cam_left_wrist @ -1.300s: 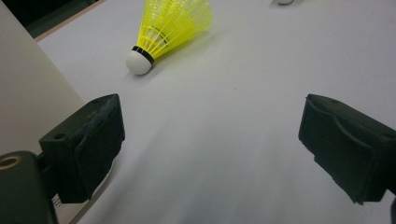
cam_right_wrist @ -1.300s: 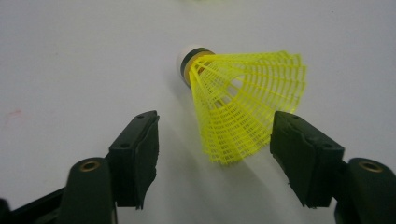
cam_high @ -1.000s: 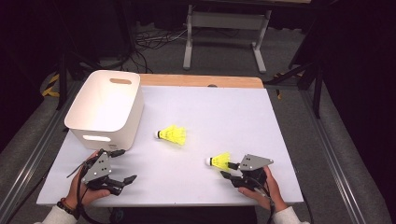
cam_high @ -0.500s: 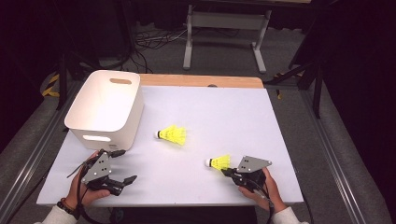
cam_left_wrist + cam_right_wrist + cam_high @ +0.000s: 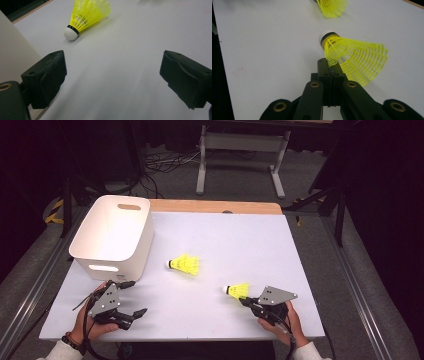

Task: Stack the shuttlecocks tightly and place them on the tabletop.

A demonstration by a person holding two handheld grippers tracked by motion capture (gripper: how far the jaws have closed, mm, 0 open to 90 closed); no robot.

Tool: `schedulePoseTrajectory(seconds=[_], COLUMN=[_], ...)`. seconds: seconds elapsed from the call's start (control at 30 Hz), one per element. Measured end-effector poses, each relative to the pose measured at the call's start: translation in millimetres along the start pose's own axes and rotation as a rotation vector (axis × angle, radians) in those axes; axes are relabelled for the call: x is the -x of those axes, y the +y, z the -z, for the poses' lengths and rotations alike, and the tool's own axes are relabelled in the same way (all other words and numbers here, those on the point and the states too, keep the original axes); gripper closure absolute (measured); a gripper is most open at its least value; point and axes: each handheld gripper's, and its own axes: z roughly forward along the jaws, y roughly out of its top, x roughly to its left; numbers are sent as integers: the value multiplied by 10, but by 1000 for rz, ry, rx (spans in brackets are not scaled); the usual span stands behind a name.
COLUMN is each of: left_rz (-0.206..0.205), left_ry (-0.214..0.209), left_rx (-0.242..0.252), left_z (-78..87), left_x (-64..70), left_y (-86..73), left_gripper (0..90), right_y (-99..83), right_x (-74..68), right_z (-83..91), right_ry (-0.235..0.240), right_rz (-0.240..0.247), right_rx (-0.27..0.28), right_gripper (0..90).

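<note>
At the near edge of the white table (image 5: 280, 235), my right gripper (image 5: 248, 302) pinches the skirt edge of a yellow shuttlecock (image 5: 238, 290); in the right gripper view the jaws are pressed together on the mesh of that shuttlecock (image 5: 352, 58), its white cork pointing away from me. My left gripper (image 5: 131, 298) waits at the other near corner, its jaws spread wide with nothing between them, resting low over bare tabletop.

Farther out, a second shuttlecock (image 5: 185, 265) lies on its side near the middle of the table, cork toward the white bin (image 5: 112, 237); the left gripper view shows this second shuttlecock (image 5: 86, 15) just ahead, apart from the jaws.

Beyond my left gripper the bin stands at the table's far-left side, and what I see of its inside looks empty.

By my reading, the job of putting shuttlecocks into the bin is barely begun: one is gripped but not yet carried over, the other untouched.

I can read no brand, label or writing on anything here.
</note>
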Motion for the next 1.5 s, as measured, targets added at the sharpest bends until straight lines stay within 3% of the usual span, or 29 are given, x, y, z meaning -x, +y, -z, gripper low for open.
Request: schedulePoseTrajectory(seconds=[0.77, 1.5], left_rz=[4, -2], left_ry=[2, -2], left_rx=[2, -4], left_z=[5, 3], left_x=[-5, -8], left_y=[-3, -7], left_gripper=[80, 82], right_y=[50, 74], right_x=[39, 169], right_z=[129, 164], right_ry=[-48, -102], right_rz=[6, -5], right_rx=[65, 83], right_gripper=[900, 900])
